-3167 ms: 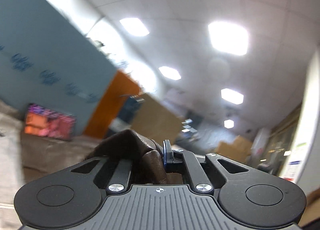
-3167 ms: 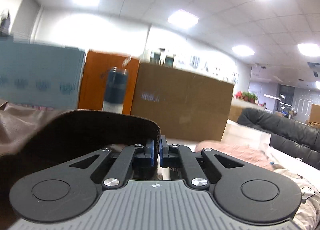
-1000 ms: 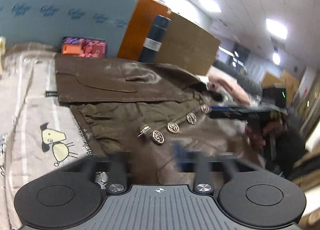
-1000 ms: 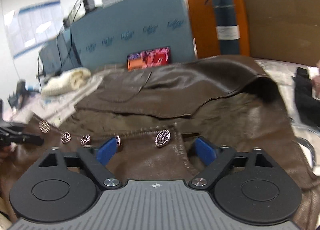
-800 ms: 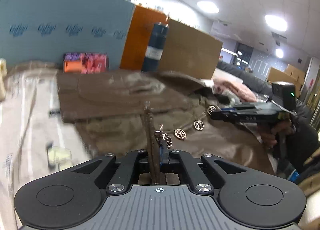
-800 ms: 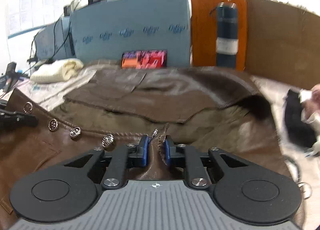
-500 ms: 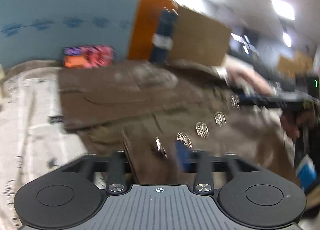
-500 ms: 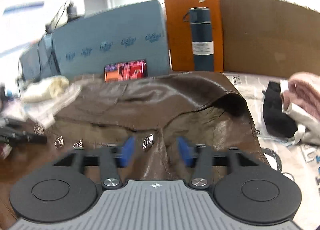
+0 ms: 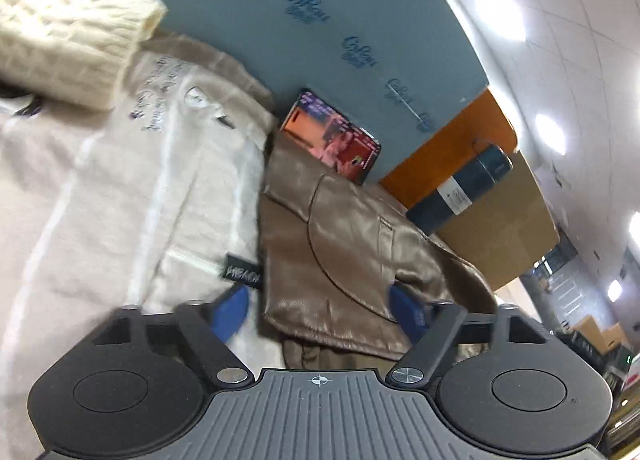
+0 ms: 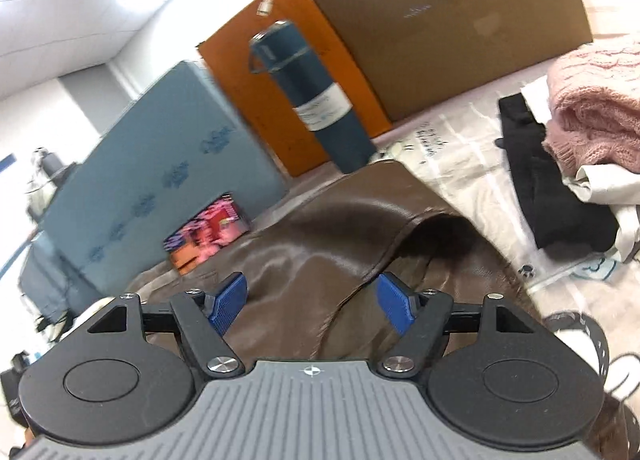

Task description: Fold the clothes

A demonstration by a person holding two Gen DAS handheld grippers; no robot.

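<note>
A brown leather jacket (image 9: 344, 252) lies spread on the cloth-covered table; it also shows in the right wrist view (image 10: 320, 244). My left gripper (image 9: 322, 310) is open and empty, its blue pads on either side of the jacket's left edge, just above it. My right gripper (image 10: 314, 302) is open and empty, low over the jacket's right side near a raised fold (image 10: 432, 220).
A cream knit sweater (image 9: 68, 24) lies at the far left on the beige table cloth (image 9: 100, 180). A phone (image 9: 332, 142), blue board (image 9: 320, 20), dark blue flask (image 10: 312, 100), orange and cardboard boxes stand behind. Pink knit (image 10: 592, 108) and black clothes (image 10: 548, 188) are at right.
Both grippers were shut on the jacket's buttoned edge, then let go and opened wide. Both have swung toward the jacket's far part, the left one to its left edge.
</note>
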